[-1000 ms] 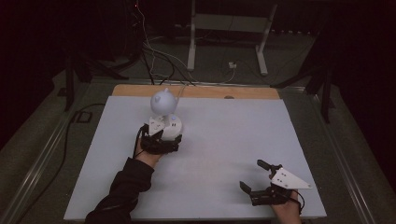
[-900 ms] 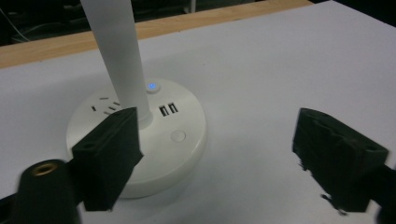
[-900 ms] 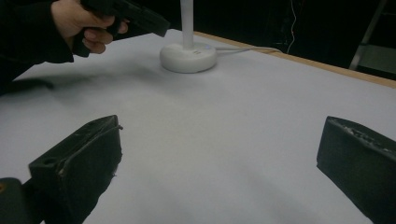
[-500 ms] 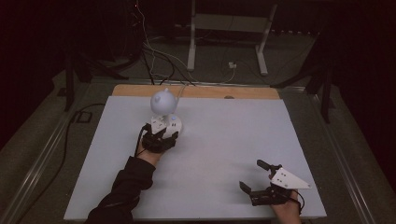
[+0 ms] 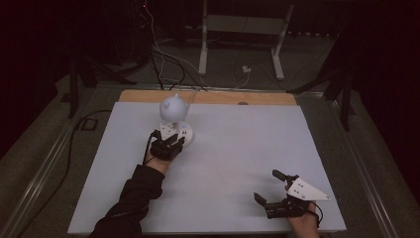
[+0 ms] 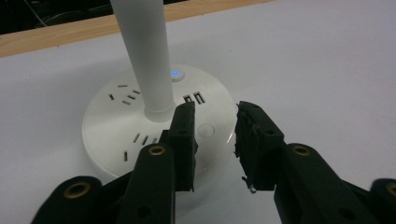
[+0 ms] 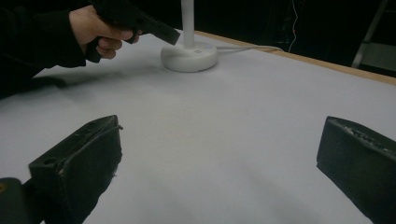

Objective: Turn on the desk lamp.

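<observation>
A white desk lamp stands at the back left of the table, with a round head [image 5: 173, 107] on a pole [image 6: 142, 56] and a disc base [image 6: 116, 116]. The base carries sockets, USB ports, a small blue-lit button [image 6: 175, 73] and a plain round button [image 6: 205, 129]. My left gripper [image 5: 171, 140] hovers over the base's near edge. Its jaws have just been closing and stand narrow, with a gap [image 6: 215, 109] above the round button and nothing between them. My right gripper [image 5: 266, 185] rests near the front right edge, wide open [image 7: 222, 140] and empty.
A white sheet [image 5: 247, 144] covers the table, with a wooden strip [image 5: 223, 97] along the back edge. The lamp's cable [image 7: 252, 46] runs off the back. A metal stand [image 5: 242, 29] and loose cables [image 5: 163, 54] sit on the floor behind.
The left gripper's jaws have drawn closer together over the lamp base. The right gripper has not moved.
</observation>
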Demonstrator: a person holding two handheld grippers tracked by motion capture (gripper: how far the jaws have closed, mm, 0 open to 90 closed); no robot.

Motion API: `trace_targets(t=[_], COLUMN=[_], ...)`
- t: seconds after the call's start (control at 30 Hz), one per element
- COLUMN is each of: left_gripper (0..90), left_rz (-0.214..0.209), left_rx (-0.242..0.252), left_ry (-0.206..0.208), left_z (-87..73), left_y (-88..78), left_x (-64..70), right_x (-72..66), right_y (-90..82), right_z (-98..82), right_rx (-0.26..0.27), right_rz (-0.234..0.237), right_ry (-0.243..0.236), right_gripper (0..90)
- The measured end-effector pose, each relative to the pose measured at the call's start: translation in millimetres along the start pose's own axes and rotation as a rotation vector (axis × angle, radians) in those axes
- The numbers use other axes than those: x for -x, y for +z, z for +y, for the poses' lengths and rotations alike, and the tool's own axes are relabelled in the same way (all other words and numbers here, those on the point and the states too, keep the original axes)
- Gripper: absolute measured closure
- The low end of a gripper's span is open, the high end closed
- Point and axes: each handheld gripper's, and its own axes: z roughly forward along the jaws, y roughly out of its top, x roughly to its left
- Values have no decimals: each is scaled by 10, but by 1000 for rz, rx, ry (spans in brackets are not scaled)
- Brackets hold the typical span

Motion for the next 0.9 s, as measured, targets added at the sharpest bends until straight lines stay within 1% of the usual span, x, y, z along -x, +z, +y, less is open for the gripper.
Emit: trace_targets(t=[0.03,0.1,0.17,0.23,0.27,0.33,0.37,0.47,0.63,0.73,0.9], left_gripper=[731,791,821,841,865,872,889,900,900,900,900], left_rz=[0,-10,-12,-26,-33,-38,-33,-38,-24,-30,-29], left_rx=[0,-5,-6,-7,-10,-12,-9,-7,-6,6,0], left_ry=[6,11,13,12,19,26,33,47,62,50,55], left_z=[-2,-11,-15,-18,-18,-17,-19,-18,-33,-34,-49], left_y=[10,35,46,70,94,104,113,147,186,200,246], left_x=[-5,-13,-16,-22,-28,-31,-28,-24,-26,-41,-41], right_x=[0,-3,-2,-3,-3,-4,-4,-4,-6,-3,-6], right_y=[1,0,0,1,1,2,2,4,4,5,4], right_z=[0,1,0,-1,-1,-1,-1,-2,-2,-3,-2], right_rx=[0,0,0,-2,-2,-2,-2,-4,-5,-5,-5], right_rz=[-1,0,2,1,2,2,3,4,4,5,5], right_ry=[-1,-1,1,0,0,-1,0,2,1,2,2], right_gripper=[0,0,0,0,0,0,0,0,0,0,0])
